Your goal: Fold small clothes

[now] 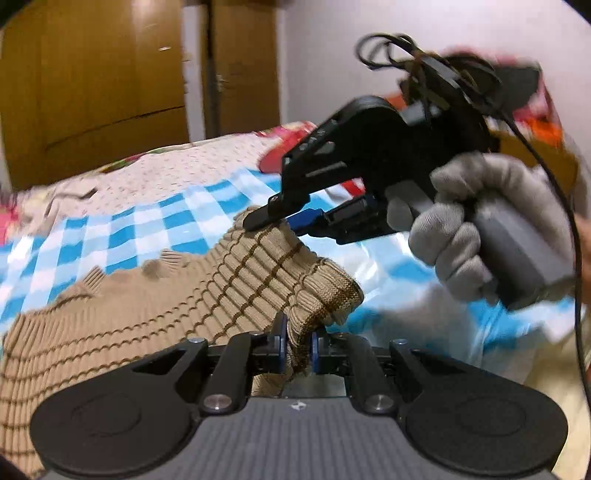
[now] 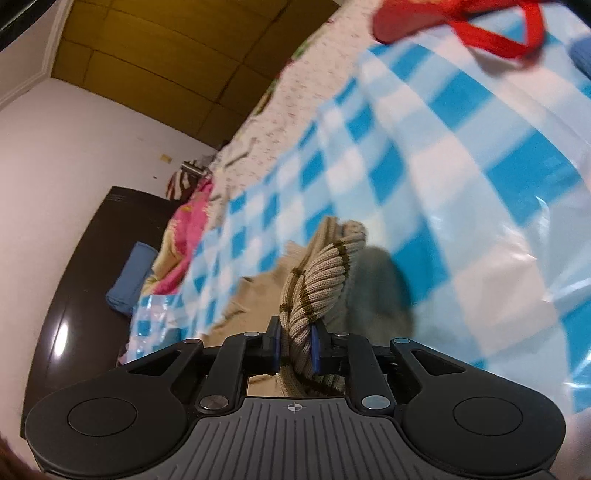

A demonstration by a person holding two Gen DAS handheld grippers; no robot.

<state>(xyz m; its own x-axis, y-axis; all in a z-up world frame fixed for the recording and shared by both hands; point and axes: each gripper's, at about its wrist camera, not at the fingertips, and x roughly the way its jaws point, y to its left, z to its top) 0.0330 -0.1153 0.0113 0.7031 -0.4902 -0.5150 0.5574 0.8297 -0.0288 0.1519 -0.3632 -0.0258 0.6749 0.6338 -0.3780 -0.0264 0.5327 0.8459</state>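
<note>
Beige ribbed knit with brown stripes, a small sweater [image 1: 122, 314], lies partly on the bed's blue-and-white checked sheet [image 1: 177, 210], with one edge lifted off it. The left tongs [image 1: 296, 345] pinch a bunched fold of that edge between their blue pads, pressed tight on the cloth. From the left wrist view, the right tongs [image 1: 258, 219] reach in from the right, held by a hand [image 1: 454, 229] in a grey glove, their tips biting another part of the same raised edge a little farther along. Black cables loop above that tool.

The right wrist view shows the right tongs [image 2: 296, 350] close up, clamped on a twisted roll of the sweater [image 2: 317, 273], which rises between the pads and drapes away over the sheet [image 2: 424, 166]. A red piece of cloth [image 2: 461, 22] lies farther off on the sheet. A floral bedspread [image 1: 166, 173] shows beyond the checked sheet, and a wooden wardrobe [image 1: 92, 81] stands behind the bed.
</note>
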